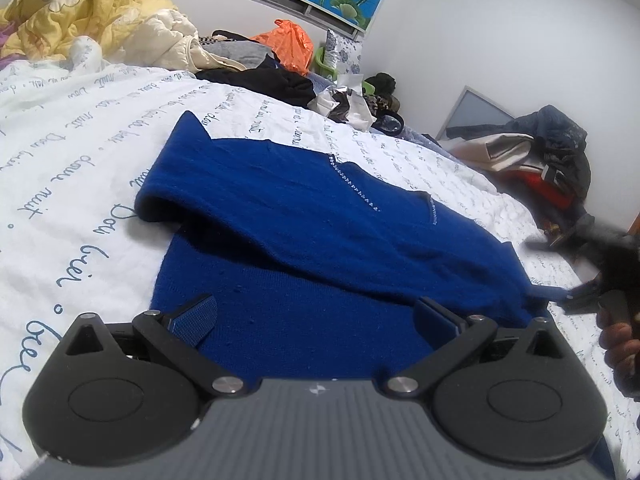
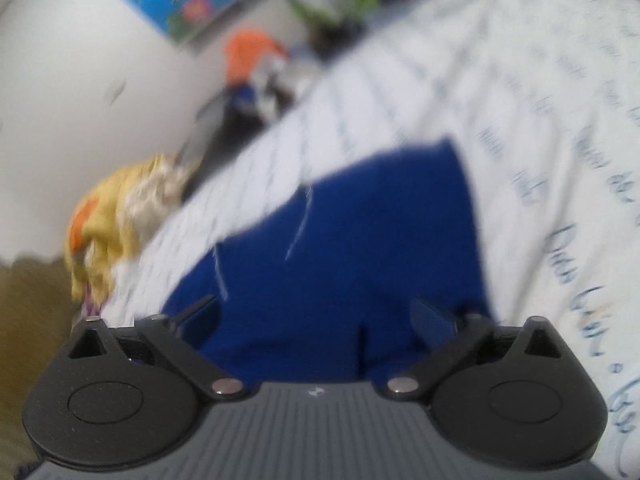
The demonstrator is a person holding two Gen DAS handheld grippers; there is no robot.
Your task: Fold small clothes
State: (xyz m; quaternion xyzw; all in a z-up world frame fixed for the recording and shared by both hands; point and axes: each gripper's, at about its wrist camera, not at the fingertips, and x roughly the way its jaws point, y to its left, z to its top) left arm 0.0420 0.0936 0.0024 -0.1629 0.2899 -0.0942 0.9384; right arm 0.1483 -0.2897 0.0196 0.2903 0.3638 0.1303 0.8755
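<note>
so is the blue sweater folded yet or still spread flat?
Partly folded. The blue sweater has one thick layer doubled over the flat lower layer, its rolled fold edge at the left. It lies on the white bedsheet.

A home bedroom: a bed under a script-printed sheet (image 1: 80, 152), a crumpled yellow quilt (image 1: 80, 12) (clothes heaped behind).
</note>
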